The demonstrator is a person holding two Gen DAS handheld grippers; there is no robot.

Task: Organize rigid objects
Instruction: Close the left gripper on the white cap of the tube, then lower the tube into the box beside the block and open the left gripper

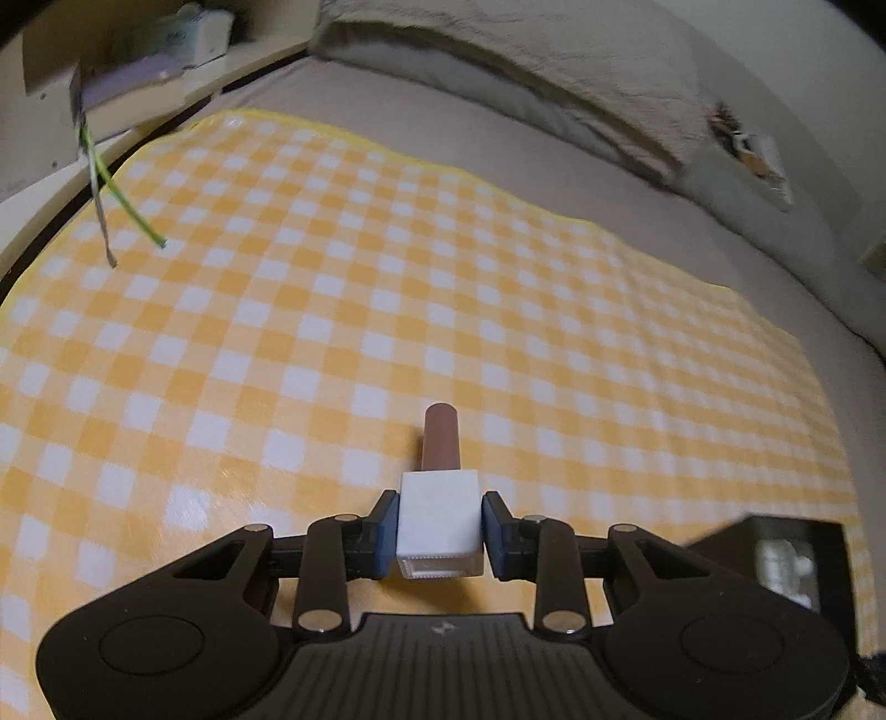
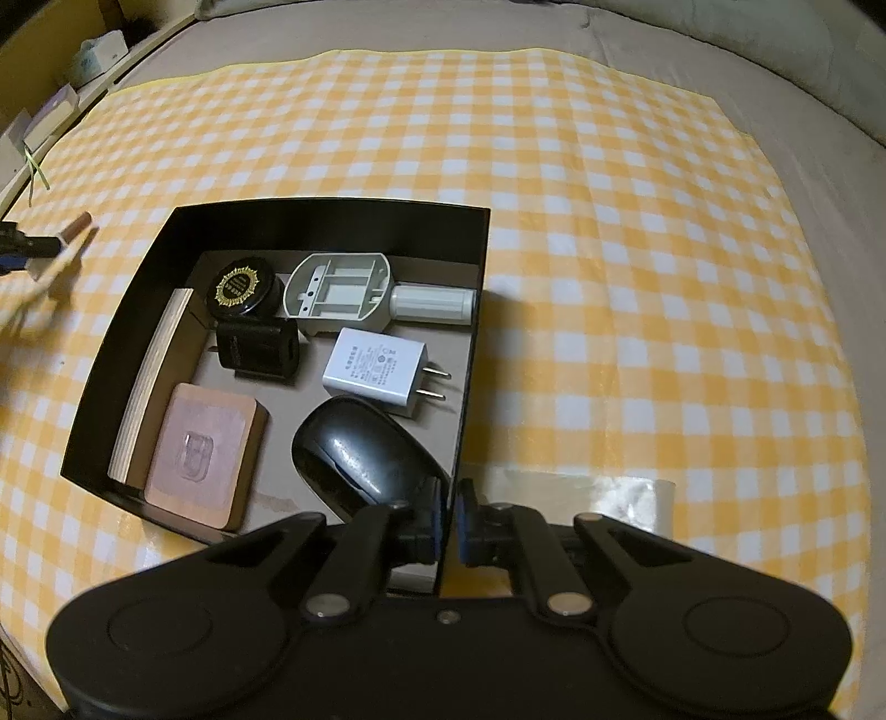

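My left gripper (image 1: pixel 438 529) is shut on a white square bottle with a brown round cap (image 1: pixel 439 515) and holds it above the yellow checked cloth (image 1: pixel 332 310). The bottle also shows at the far left of the right wrist view (image 2: pixel 66 243). My right gripper (image 2: pixel 449 515) is shut on the near right wall of a black box (image 2: pixel 332 219). The box holds a black mouse (image 2: pixel 365 448), a white charger (image 2: pixel 376 368), a black charger (image 2: pixel 257 349), a black round jar (image 2: pixel 241 291), a grey plastic part (image 2: pixel 338 293), a wooden block (image 2: pixel 205 454) and a plywood piece (image 2: pixel 149 382).
The cloth lies on a grey bed with a beige blanket (image 1: pixel 554 72) at the back. A shelf with a tissue box (image 1: pixel 188 33) runs along the left. A tag with green strings (image 1: pixel 105 183) hangs there. The black box's corner (image 1: pixel 786 559) shows at the right of the left wrist view.
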